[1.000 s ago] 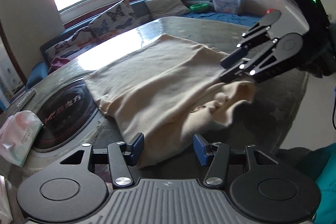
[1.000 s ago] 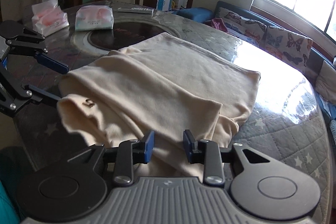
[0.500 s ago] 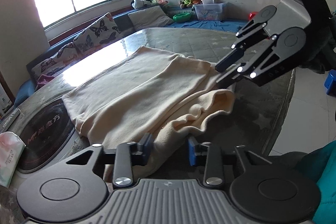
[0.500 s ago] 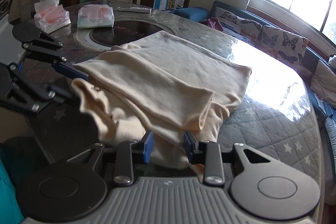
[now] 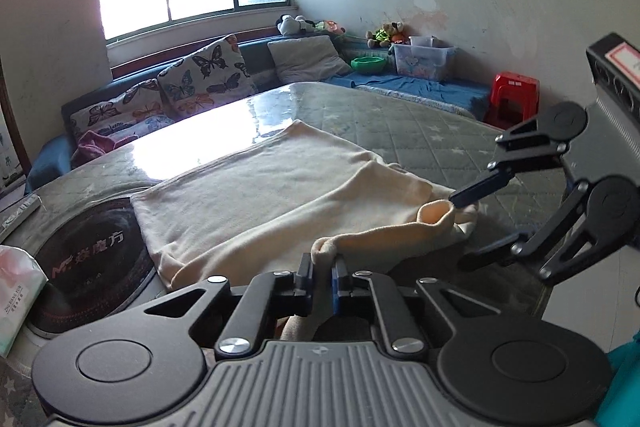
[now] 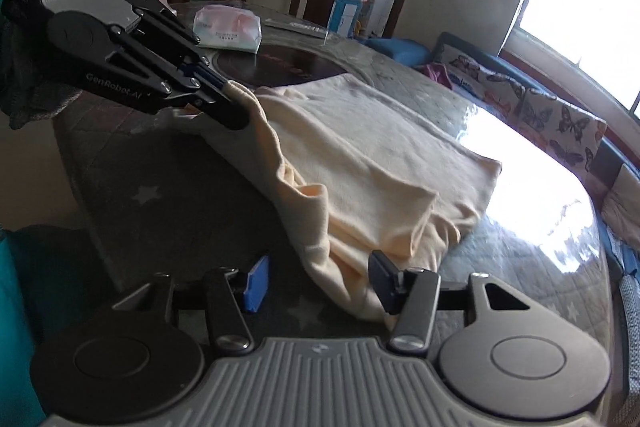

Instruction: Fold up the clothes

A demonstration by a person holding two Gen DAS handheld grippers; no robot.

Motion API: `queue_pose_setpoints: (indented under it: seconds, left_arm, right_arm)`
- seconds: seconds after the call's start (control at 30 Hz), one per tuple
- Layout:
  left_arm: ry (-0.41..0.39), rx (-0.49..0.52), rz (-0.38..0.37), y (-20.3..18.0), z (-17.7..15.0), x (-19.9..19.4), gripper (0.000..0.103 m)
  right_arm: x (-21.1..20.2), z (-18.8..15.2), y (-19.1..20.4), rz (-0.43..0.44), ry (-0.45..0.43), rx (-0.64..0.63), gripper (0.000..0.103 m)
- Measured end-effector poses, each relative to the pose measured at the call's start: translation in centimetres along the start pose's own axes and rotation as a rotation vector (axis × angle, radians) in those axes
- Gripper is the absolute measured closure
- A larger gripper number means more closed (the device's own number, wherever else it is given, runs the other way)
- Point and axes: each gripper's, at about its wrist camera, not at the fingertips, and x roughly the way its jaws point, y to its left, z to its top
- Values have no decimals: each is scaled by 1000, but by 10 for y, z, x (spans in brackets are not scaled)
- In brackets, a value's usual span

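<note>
The cream garment (image 5: 260, 195) lies folded across the middle of the quilt-covered bench (image 5: 420, 131), its near edge bunched and lifted. At ten o'clock of it a dark round hotplate (image 5: 88, 263) is set into the bench, with a tissue pack (image 6: 228, 29) beyond it and a second pack (image 5: 16, 291) at the bench's edge. Nothing lies over the cloth.

The left hand-held gripper (image 5: 322, 269) has just been closing and now pinches a raised fold of the garment's near edge. The right hand-held gripper (image 6: 320, 281) has just been opening; its jaws stand apart, the garment's hanging corner between them, against the right-hand finger only.
</note>
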Motion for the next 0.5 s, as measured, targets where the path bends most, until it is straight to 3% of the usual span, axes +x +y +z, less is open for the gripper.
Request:
queue_pose_setpoints:
  seconds: [0.27, 0.4, 0.5]
  left_arm:
    - [10, -17, -22, 6, 3, 2, 94]
    - [30, -22, -28, 7, -1, 5, 90]
    - [37, -15, -23, 6, -6, 4, 87]
  right_arm:
    - [17, 10, 2, -30, -60, -68, 56]
    - [25, 15, 0, -9, -46, -85, 85]
    - [26, 21, -5, 28, -39, -45, 90]
